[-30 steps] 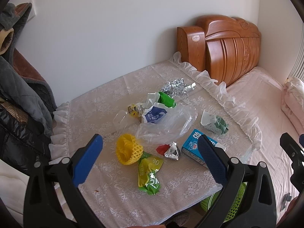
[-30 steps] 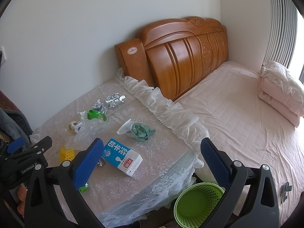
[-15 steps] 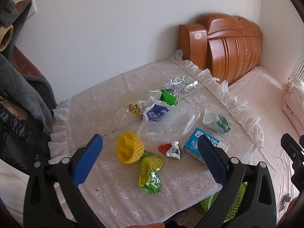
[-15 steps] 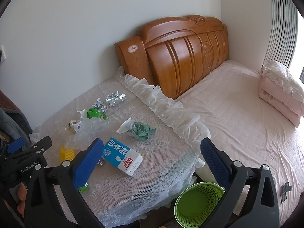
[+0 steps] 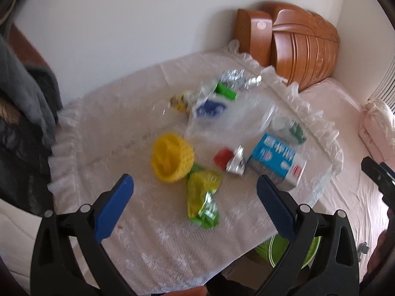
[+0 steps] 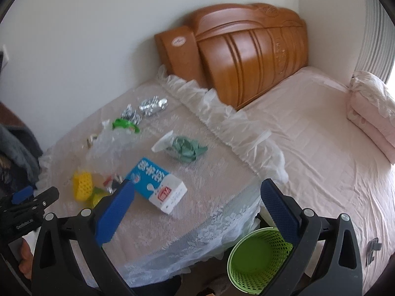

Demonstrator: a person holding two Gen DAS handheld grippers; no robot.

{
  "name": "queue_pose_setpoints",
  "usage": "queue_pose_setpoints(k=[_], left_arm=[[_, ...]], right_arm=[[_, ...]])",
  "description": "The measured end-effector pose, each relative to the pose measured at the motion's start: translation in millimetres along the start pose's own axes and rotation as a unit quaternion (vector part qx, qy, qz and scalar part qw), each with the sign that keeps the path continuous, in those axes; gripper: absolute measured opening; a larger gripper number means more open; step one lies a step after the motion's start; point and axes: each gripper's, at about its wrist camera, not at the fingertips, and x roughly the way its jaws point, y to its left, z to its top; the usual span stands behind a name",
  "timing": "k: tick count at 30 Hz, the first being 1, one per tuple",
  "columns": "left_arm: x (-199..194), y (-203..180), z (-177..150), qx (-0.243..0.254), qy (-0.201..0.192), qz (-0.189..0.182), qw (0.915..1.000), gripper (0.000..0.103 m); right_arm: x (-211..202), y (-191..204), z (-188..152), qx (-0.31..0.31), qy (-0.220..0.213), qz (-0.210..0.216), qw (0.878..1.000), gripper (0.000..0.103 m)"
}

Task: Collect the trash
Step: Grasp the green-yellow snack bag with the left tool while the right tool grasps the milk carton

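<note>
left gripper (image 5: 195, 194): fingers spread wide, nothing between them, hovering above the near table edge.
right gripper (image 6: 196, 197): fingers wide too, empty, hovering over the table's near right corner.
trash: scattered on the lace-covered table (image 5: 172, 246). Left view: yellow foam net (image 5: 171, 160) at 11 o'clock of my left fingers, green-yellow wrapper (image 5: 202, 202) dead ahead, red-silver wrapper (image 5: 230, 161) at 1, blue milk carton (image 6: 158, 185) at 2.
bin: green basket (image 6: 256, 259) on the floor past the table's right corner, at 5 o'clock in the right view.
risk 1: clear plastic bag (image 5: 234, 116) overlaps its neighbours; a pinch there probably drags extra pieces.
risk 2: lace cloth snags in the pads on a low grab at thin wrappers and pulls everything.
risk 3: carton sits near the edge, a nudge tips it off short of the bin.
risk 4: both frames motion-blurred, so aim is loose.
writing: carton has white characters on blue and a red logo, not readable. "GenRobot.AI" partly legible on the left gripper body in the right view.
</note>
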Motion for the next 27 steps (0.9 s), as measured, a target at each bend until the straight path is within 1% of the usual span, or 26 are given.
queue_pose_setpoints(k=[3, 5, 7, 10, 13, 15, 17, 19, 20, 21, 23, 24, 25, 27], left_arm=[[14, 9, -17, -0.006, 0.02, -0.01, 0.9997, 0.095], [29, 13, -29, -0.014, 0.041, -0.02, 0.9989, 0.095], [47, 16, -39, -0.024, 0.063, -0.021, 0.9975, 0.095], [73, 17, -46, -0.037, 0.086, -0.016, 0.9955, 0.095], [94, 10, -45, -0.025, 0.094, -0.004, 0.9952, 0.091], [103, 4, -42, -0.01, 0.094, 0.005, 0.9955, 0.086], [111, -1, -39, 0.002, 0.096, 0.009, 0.9954, 0.079], [119, -5, -37, 0.008, 0.102, 0.006, 0.9947, 0.064], [122, -6, -36, 0.01, 0.106, 0.007, 0.9943, 0.059], [125, -7, -37, 0.012, 0.108, 0.009, 0.994, 0.056], [127, -7, -34, 0.013, 0.106, -0.002, 0.9943, 0.044], [127, -8, -33, 0.016, 0.11, -0.009, 0.9938, 0.044], [126, -6, -32, 0.02, 0.111, -0.01, 0.9935, 0.044], [125, -7, -30, 0.031, 0.108, -0.015, 0.9936, 0.043]], right_arm=[[14, 1, -13, -0.017, 0.021, 0.01, 1.0, 0.101], [24, 2, -21, -0.023, 0.036, 0.021, 0.999, 0.101], [34, 1, -30, -0.03, 0.051, 0.031, 0.998, 0.101], [44, 3, -37, -0.038, 0.065, 0.036, 0.997, 0.101], [51, 2, -42, -0.049, 0.075, 0.034, 0.995, 0.101], [54, 2, -42, -0.052, 0.075, 0.03, 0.995, 0.101], [54, 1, -40, -0.051, 0.076, 0.026, 0.995, 0.101], [53, 0, -37, -0.05, 0.073, 0.027, 0.996, 0.101], [53, 1, -36, -0.052, 0.071, 0.029, 0.996, 0.101], [54, 2, -35, -0.056, 0.07, 0.031, 0.996, 0.101], [56, 8, -31, -0.072, 0.066, 0.038, 0.994, 0.101], [58, 12, -29, -0.085, 0.064, 0.044, 0.993, 0.101], [60, 18, -26, -0.098, 0.063, 0.049, 0.992, 0.101], [70, 34, -19, -0.143, 0.06, 0.063, 0.986, 0.101]])
